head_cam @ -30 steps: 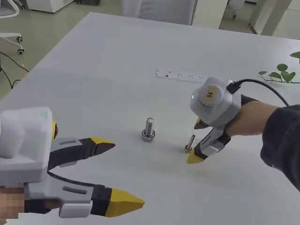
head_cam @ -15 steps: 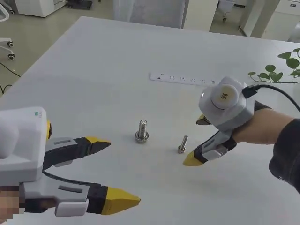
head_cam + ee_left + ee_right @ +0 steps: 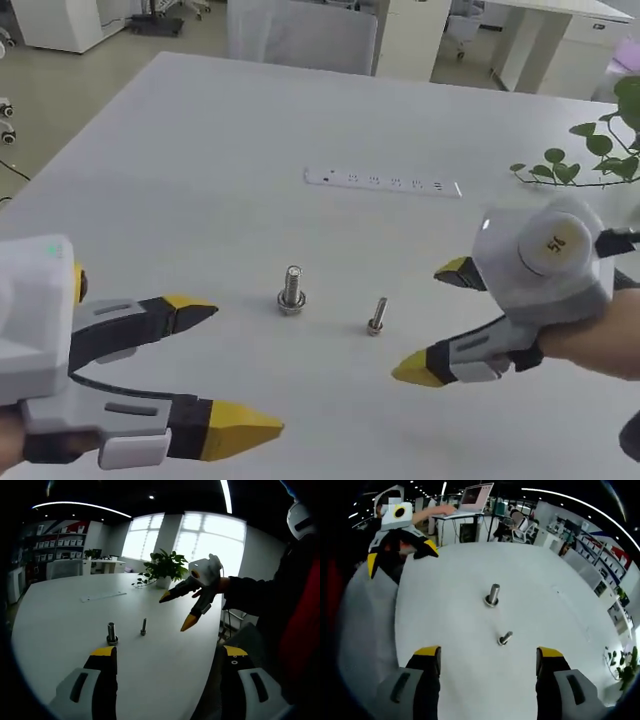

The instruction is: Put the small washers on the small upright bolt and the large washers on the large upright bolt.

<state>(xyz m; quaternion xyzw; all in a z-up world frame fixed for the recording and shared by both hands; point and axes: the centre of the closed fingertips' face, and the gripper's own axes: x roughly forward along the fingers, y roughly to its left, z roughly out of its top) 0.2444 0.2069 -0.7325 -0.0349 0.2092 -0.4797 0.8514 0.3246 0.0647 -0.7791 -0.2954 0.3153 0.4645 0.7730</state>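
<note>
Right hand-held gripper (image 3: 423,322) withdrawn, apart from small bolt (image 3: 377,316)

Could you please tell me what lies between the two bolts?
Bare table between the large bolt and the small bolt, seen in the head view.

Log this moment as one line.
left tongs: open, empty | right tongs: open, empty | large bolt: upright, washer at base | small bolt: upright

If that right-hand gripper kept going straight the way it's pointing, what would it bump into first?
Most likely the small bolt: it stands straight ahead, between the open jaws of the right gripper, with the large bolt beyond it. The gripper's height is unclear, so it might pass over.
</note>
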